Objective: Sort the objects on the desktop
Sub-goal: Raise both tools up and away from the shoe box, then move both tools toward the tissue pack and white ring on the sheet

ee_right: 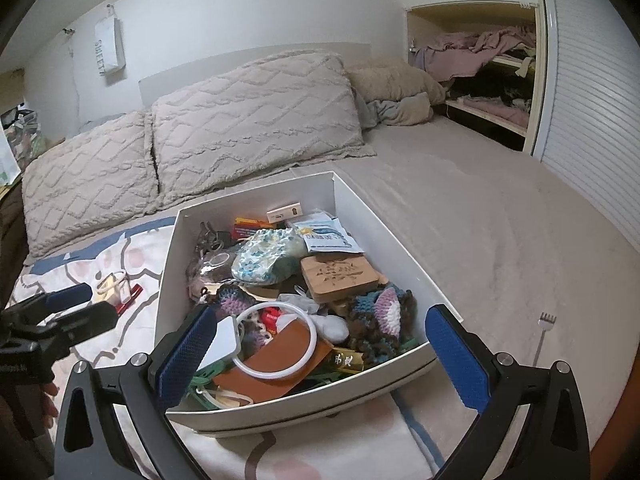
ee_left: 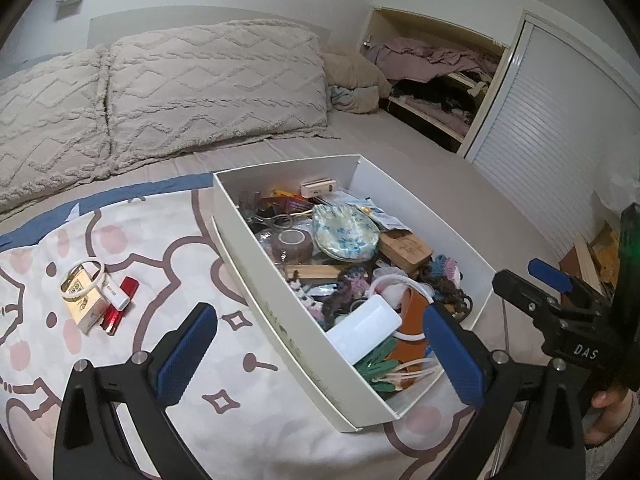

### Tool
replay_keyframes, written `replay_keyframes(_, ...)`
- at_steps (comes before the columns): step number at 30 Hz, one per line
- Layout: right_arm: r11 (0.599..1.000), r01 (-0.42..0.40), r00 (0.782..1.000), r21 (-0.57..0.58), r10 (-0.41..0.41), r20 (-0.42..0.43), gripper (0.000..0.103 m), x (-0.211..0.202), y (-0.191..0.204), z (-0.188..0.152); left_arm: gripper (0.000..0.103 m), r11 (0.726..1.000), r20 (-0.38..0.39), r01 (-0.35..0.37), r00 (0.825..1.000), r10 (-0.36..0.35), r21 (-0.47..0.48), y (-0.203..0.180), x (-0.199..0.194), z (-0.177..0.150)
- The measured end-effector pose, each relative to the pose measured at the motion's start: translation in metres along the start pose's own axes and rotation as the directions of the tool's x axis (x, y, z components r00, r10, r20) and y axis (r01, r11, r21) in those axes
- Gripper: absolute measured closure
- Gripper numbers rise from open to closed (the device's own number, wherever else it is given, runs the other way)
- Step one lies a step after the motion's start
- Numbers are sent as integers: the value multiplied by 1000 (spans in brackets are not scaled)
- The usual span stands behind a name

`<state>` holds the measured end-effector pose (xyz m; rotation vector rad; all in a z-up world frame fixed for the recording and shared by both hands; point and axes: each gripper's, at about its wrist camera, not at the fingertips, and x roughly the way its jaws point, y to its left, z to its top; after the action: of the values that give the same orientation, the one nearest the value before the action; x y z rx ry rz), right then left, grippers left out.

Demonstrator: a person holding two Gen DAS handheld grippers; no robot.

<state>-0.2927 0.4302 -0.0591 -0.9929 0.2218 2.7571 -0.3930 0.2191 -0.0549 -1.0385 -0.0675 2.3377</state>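
The left gripper [ee_left: 320, 350] hangs with jaws spread wide and nothing between them, above the near left wall of the white box [ee_left: 280, 308]. The right gripper [ee_right: 322, 354] is likewise agape and bare over the box's near end, where a white ring [ee_right: 276, 340] lies on a brown leather piece [ee_right: 276, 368]. Left of the box, on the patterned blanket [ee_left: 256, 412], sit a cigarette pack [ee_left: 82, 300], a white bangle [ee_left: 82, 280] and a red lighter [ee_left: 120, 306].

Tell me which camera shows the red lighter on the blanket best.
The left wrist view. There the red lighter lies in full sight beside the cigarette pack on the blanket. In the right wrist view only its tip shows, far off, behind the left gripper.
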Motion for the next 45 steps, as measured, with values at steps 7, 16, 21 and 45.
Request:
replay_keyframes(7, 1000, -7, 1000, -7, 7, -14, 0, 2, 8, -1, 0, 998, 23, -38, 999, 39, -43, 19, -8, -3)
replay_keyframes(16, 999, -24, 999, -41, 23, -22, 0, 7, 37, 4, 0, 987, 39, -94, 994, 99, -127, 64, -31, -11)
replay_keyframes(21, 997, -45, 999, -62, 43, -26, 0, 11, 61, 6, 0, 977, 47, -133, 989, 143, -168, 92, -46, -15)
replay_keyframes(45, 958, -187, 981, -218, 170, -93, 0, 37, 196, -7, 0, 905, 60, -233, 961, 271, -356, 208, -103, -65)
